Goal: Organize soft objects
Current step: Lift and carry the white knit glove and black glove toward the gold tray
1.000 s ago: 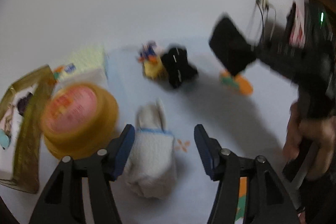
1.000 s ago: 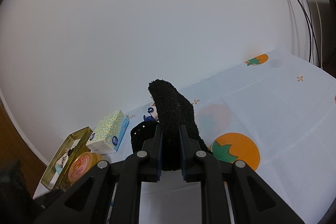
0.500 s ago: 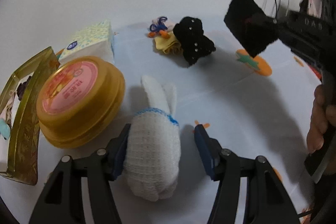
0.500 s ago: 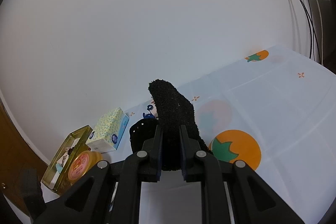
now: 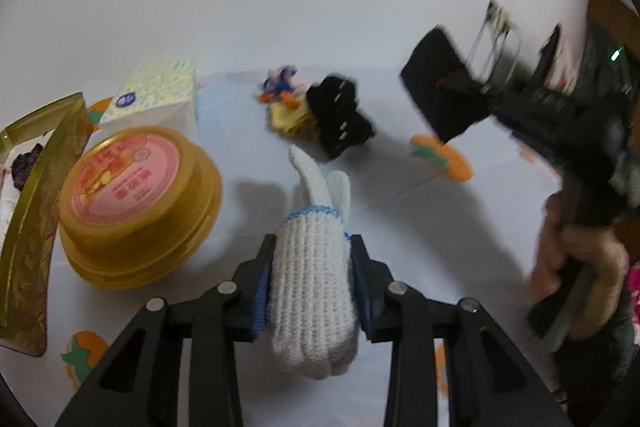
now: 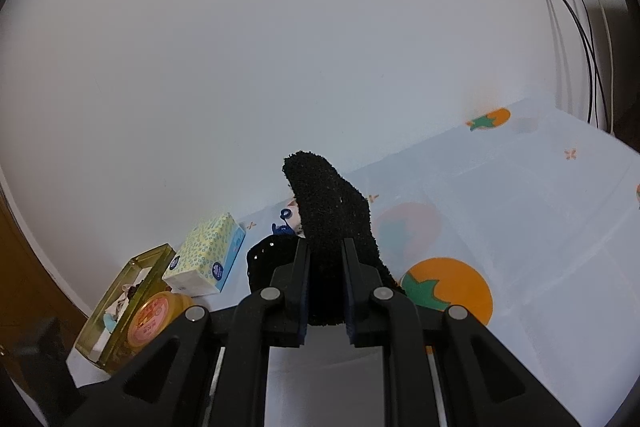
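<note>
A rolled white knitted glove [image 5: 312,291] with a blue cuff edge lies on the pale tablecloth [image 5: 400,227]. My left gripper [image 5: 312,251] is around it; its jaws are closing and both blue pads touch the glove's sides. My right gripper [image 6: 326,267] is shut on a black fuzzy sock [image 6: 328,211], held up above the table. In the left wrist view that black sock [image 5: 440,99] hangs at the right, with a person's hand [image 5: 576,259] on the handle. A black sparkly soft item [image 5: 340,119] and a small yellow and blue soft item [image 5: 286,103] lie further back.
A round yellow tin with a pink lid [image 5: 136,203] stands just left of the glove. Behind it is a tissue box [image 5: 156,99], and a gold-rimmed clear box [image 5: 32,211] lies at the far left. A white wall bounds the back; cables [image 6: 580,47] hang at the right.
My left gripper has slid forward around the white glove and its jaws have closed in onto its sides. The right gripper still holds the black sock in the same place.
</note>
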A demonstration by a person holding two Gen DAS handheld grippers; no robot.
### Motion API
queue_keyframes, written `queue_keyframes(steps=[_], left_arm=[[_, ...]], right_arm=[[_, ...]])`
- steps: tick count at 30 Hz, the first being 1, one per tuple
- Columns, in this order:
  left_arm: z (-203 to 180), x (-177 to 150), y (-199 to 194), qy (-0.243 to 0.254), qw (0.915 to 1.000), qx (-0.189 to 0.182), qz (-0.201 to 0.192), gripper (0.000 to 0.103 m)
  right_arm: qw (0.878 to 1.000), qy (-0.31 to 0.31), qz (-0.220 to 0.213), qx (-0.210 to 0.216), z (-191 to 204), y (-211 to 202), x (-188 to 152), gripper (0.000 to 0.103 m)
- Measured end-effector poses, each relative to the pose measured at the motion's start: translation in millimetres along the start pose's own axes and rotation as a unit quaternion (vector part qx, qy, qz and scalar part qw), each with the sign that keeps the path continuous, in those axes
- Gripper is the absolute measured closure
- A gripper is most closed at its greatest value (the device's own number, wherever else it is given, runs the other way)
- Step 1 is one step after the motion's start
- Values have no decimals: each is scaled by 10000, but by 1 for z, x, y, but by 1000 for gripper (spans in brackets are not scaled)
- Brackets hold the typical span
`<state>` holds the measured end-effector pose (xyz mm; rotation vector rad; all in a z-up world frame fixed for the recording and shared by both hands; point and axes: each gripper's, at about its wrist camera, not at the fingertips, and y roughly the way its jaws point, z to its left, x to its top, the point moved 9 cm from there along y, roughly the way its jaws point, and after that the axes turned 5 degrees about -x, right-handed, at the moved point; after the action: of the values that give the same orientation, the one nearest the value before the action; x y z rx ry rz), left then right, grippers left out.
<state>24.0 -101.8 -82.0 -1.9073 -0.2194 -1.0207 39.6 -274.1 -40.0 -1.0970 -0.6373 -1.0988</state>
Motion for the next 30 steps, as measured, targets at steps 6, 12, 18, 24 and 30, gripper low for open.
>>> queue_keyframes(steps=[6,12,18,24,30], left_arm=[[-5,21,-27,22,9968,-206,-769,69],[5,37,-57,262,9890,144,-1447,69],[45,40,-70,214,9823,814,-1673,69],[75,38,-82,-70,9799,968,-1740,69],[88,36,-94,-78,9773,1060,-1832,69]], right_arm=[[9991,-342,-253,-20,13,-7,-1,88],[9967,-617,-527,-90,25,-16,-2,87],[9951,-809,-532,-174,38,-19,-13,88],[9934,-1026,-477,-203,55,-22,-26,87],[9939,-1025,-410,56,84,-25,-41,87]])
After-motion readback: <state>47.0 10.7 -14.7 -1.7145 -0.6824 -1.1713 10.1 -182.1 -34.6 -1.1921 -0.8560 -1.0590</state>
